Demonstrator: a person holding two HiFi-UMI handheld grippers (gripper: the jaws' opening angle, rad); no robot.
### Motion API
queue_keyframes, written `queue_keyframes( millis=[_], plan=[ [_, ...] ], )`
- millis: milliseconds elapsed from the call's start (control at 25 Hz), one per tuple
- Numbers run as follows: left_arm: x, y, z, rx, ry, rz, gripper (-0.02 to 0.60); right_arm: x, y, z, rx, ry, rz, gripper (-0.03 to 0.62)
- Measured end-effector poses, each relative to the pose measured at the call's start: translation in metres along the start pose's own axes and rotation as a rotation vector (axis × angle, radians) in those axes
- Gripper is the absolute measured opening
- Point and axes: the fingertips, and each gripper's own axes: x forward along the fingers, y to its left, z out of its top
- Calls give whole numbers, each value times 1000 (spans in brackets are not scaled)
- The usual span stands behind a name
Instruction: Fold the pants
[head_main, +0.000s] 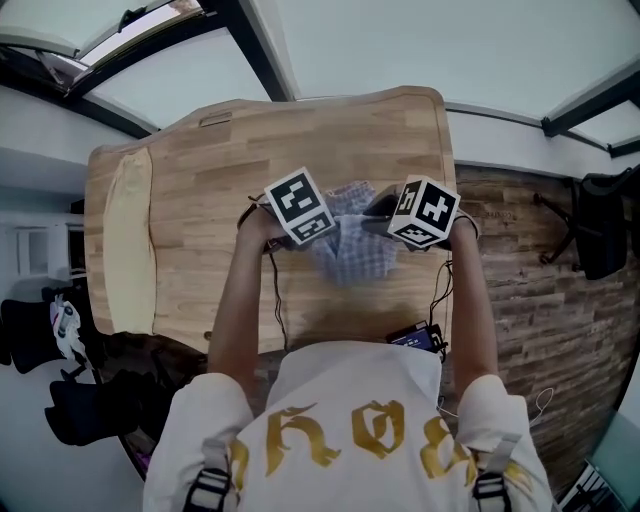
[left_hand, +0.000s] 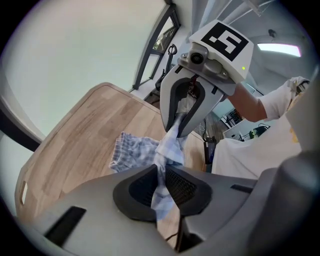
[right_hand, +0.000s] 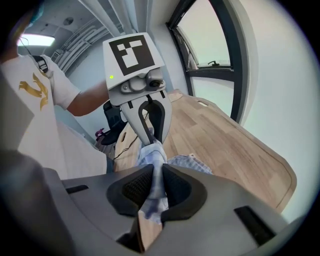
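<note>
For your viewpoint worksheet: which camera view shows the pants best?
The left gripper view: the pants show their check, trailing onto the table. The head view has them blurred between the cubes; the right gripper view shows a pinched strip.

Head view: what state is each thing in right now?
Blue-and-white checked fabric pants: bunched, partly lifted, the rest on the light wooden table.
Left hand-held gripper: shut on the pants.
Right hand-held gripper: shut on the pants.
Cream cloth: lying flat along the table's left edge.
</note>
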Motion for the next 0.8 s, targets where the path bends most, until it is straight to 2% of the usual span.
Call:
queue_keyframes(
  millis=[200, 400, 480, 640, 800],
  plan=[
    [40, 68, 1, -50, -26, 4, 77, 39, -72, -19, 109, 7, -62, 74],
    [87, 112, -11, -89, -24, -19, 75, 88, -119, -46, 169, 63, -131, 74],
    [99, 120, -12, -118, -51, -47, 75, 101, -130, -57, 203, 77, -160, 74],
    [103, 123, -10, -169, -86, -103, 75, 106, -136, -64, 306, 25, -164, 75],
    [103, 123, -10, -164, -111, -136, 77, 103, -136, -63, 319, -6, -182, 78]
  ],
)
